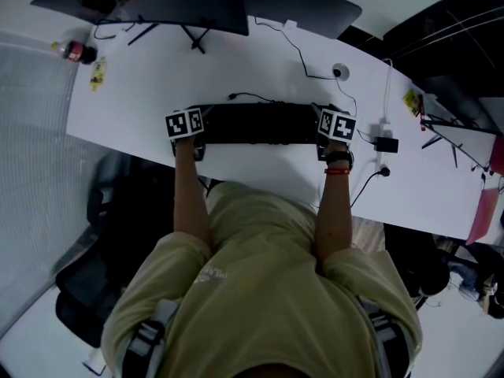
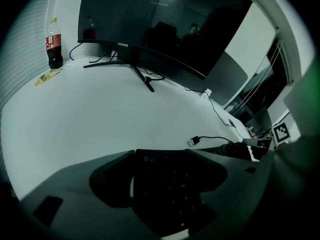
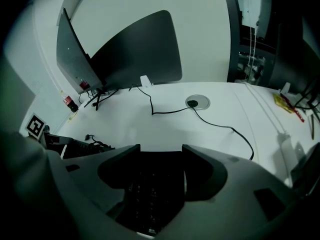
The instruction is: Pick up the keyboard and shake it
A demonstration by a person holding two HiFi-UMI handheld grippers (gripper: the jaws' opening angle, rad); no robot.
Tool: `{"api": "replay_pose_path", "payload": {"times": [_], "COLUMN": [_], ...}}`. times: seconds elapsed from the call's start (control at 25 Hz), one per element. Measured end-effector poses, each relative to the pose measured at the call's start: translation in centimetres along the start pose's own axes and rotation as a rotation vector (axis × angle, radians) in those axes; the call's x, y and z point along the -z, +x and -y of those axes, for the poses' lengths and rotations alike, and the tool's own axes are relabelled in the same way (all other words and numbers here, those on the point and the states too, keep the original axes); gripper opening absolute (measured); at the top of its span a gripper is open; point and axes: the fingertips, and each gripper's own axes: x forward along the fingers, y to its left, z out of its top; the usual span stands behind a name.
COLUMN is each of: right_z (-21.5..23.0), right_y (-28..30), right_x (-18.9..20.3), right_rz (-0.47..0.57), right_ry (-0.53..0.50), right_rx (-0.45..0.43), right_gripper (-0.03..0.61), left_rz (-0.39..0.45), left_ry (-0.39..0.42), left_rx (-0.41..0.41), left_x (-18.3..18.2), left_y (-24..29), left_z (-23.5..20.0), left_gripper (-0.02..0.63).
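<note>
A white bench [image 1: 260, 181] with a curved edge fills the scene under dim light, with a person in a pale shirt [image 1: 260, 305] leaning over its near edge.

The left gripper [image 2: 159, 171] has its jaws spread wide around the left end of the black keyboard [image 1: 256, 123]. The keys fill the space between them. A thin pale strip shows between the outer jaw and the keyboard's end, so no pinch can be seen. The right gripper [image 3: 161, 170] mirrors this at the keyboard's right end: its jaws are spread, dark keys lie between them, and a similar pale strip runs along the outer jaw. The keyboard lies flat on the bench, straight in front of the person. A marker cube sits over each of its ends in the head view. A forearm runs back from each gripper, and the right wrist wears a red band [image 1: 337, 171].

Just behind the keyboard lies a loose black cable ending in a plug [image 2: 195, 142]. Farther behind the keyboard's right end, a round cable port [image 1: 339, 72] is set into the bench with a black lead coming out of it. Just off the keyboard's right end sits a small black adapter [image 1: 386, 144].

Well behind the keyboard stands a dark curved monitor [image 1: 157, 2] on a splayed foot, with a second dark screen [image 1: 303, 6] beside it. Far beyond the keyboard's left end a cola bottle [image 1: 75, 51] stands near the bench edge, with a yellow packet [image 1: 98, 73] just beside it.
</note>
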Motion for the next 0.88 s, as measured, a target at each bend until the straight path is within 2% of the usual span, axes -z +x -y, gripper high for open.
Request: {"api": "replay_pose_path", "payload": {"times": [0.32, 0.88], "right_z": [-0.3, -1.4], "right_y": [-0.8, -3.2], "right_x": [-0.4, -5.1], "right_rz": [0.041, 0.180], "right_ry": [0.002, -0.046], "right_rx": [-0.001, -0.005], "right_gripper": [0.276, 0.277], "left_rz": [0.038, 0.163], "left_ry": [0.007, 0.046], "left_rx": [0.001, 0.053], "left_x": [-0.3, -4.5], "left_y": [-0.9, -2.5], "left_z": [0.2, 1.4], "left_gripper": [0.328, 0.328]}}
